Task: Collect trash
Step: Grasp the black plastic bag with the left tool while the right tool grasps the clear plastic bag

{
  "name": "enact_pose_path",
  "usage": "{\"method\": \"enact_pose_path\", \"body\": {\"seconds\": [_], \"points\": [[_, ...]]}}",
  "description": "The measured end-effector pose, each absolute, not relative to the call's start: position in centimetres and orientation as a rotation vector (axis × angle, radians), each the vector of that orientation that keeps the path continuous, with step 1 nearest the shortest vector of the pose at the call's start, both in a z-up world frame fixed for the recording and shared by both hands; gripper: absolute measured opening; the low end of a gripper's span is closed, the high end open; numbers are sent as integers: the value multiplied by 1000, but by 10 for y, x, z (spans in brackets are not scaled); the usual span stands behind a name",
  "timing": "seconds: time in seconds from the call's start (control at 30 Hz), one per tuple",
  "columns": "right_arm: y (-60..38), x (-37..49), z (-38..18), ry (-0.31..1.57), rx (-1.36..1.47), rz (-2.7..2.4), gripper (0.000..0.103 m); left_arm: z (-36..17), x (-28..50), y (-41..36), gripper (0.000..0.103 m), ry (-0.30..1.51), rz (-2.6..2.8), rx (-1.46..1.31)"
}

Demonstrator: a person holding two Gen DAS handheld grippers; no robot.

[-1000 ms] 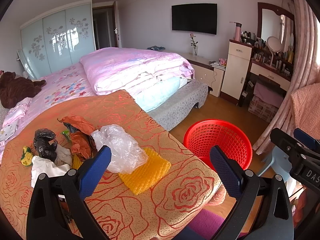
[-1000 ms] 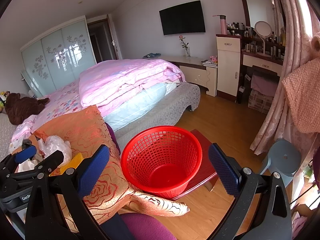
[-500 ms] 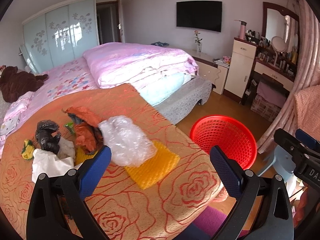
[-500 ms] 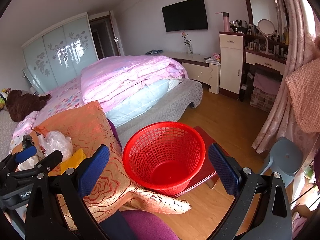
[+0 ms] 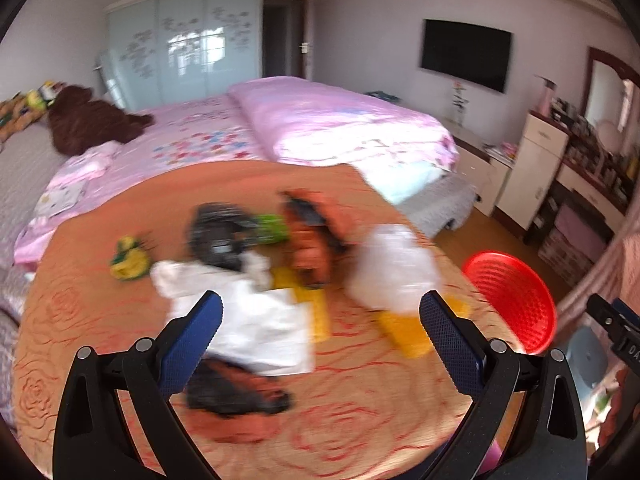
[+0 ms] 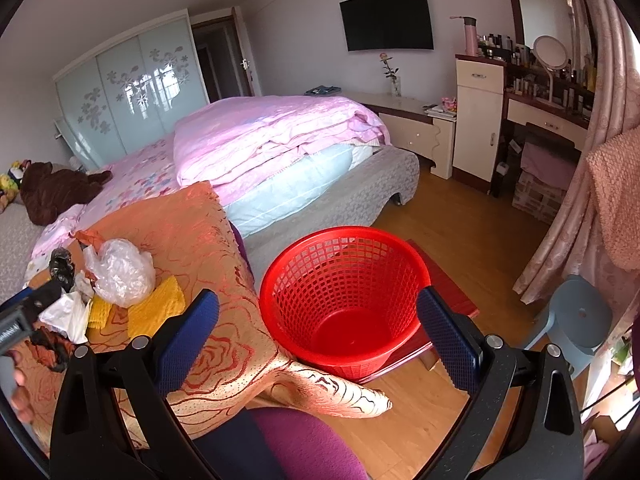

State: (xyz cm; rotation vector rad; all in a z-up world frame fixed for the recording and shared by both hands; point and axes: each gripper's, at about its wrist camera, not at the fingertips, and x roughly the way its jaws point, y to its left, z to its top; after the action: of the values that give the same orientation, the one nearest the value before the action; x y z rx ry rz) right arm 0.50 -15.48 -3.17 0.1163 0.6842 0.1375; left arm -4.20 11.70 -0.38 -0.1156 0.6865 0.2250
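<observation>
Trash lies heaped on an orange rose-patterned cloth [image 5: 360,428]: a white paper sheet [image 5: 260,320], a clear plastic bag [image 5: 394,274] [image 6: 120,270], yellow foam pieces [image 5: 408,332] [image 6: 156,312], a black crumpled bag [image 5: 218,236], orange wrappers [image 5: 316,240] and a dark scrap [image 5: 236,396]. The left wrist view is motion-blurred. My left gripper [image 5: 320,332] hovers open just above the white paper. A red mesh basket [image 6: 348,300] [image 5: 512,300] stands empty on the floor to the right. My right gripper [image 6: 318,332] is open over the basket, holding nothing.
A bed with a pink folded quilt [image 6: 272,136] lies behind the cloth-covered surface. A purple chair seat [image 6: 304,444] sits below my right gripper. A grey stool [image 6: 576,316], pink curtains [image 6: 592,184] and a dressing table [image 6: 544,120] stand at the right. The wooden floor [image 6: 460,232] shows beyond the basket.
My left gripper has swung left and down toward the trash pile, bringing the white paper between its fingers' span. The right gripper has barely shifted over the basket.
</observation>
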Motion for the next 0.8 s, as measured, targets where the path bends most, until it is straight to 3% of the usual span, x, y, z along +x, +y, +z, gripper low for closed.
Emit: {"method": "enact_pose_path", "body": {"seconds": [0.6, 0.73, 0.8], "points": [[-123, 9, -39, 733, 39, 223, 96, -34, -74, 185, 93, 799, 268, -214], [-116, 11, -39, 732, 22, 237, 96, -36, -75, 187, 81, 834, 261, -171], [-111, 11, -38, 727, 10, 246, 96, -40, -74, 191, 69, 863, 239, -181]]}}
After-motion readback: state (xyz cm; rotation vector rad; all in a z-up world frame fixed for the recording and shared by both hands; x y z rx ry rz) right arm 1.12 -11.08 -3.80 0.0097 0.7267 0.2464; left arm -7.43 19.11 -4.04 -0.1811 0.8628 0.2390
